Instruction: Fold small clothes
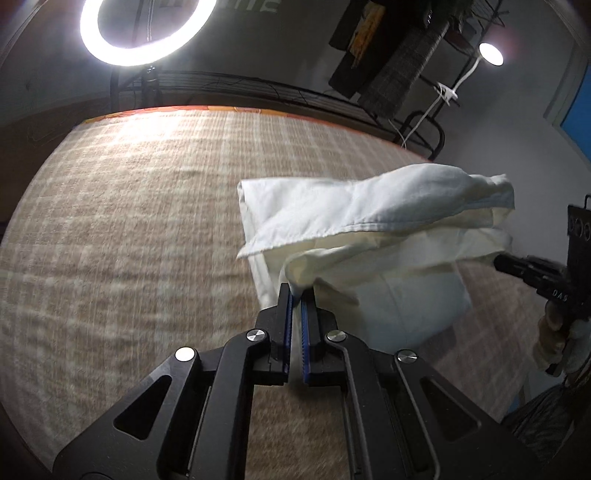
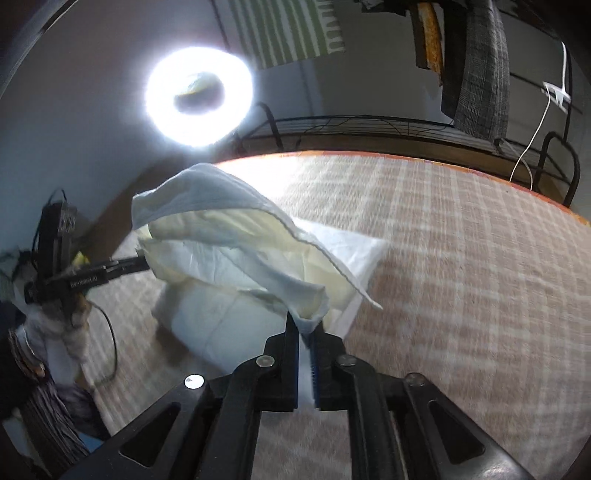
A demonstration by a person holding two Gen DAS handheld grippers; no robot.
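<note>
From the left wrist, your left claw is clenched on a corner of the white garment, lifted above the checked bed cover; that thin pinch could slip if you tug. From the right wrist, your right claw grasps another corner only loosely, so the fold may drop crooked, and the ring light glares.

Both cams sit on my grippers, looking fwd along the fingers & angled down at the bed. Left wrist cam: my left gripper fills the bottom centre, close up; the checked blanket spreads beyond, ring light up top, my right gripper at the right edge. Right wrist cam: right gripper bottom centre, left gripper at the left edge. Shared by both: white cloth, blanket, ring light, black metal rail behind the bed.
</note>
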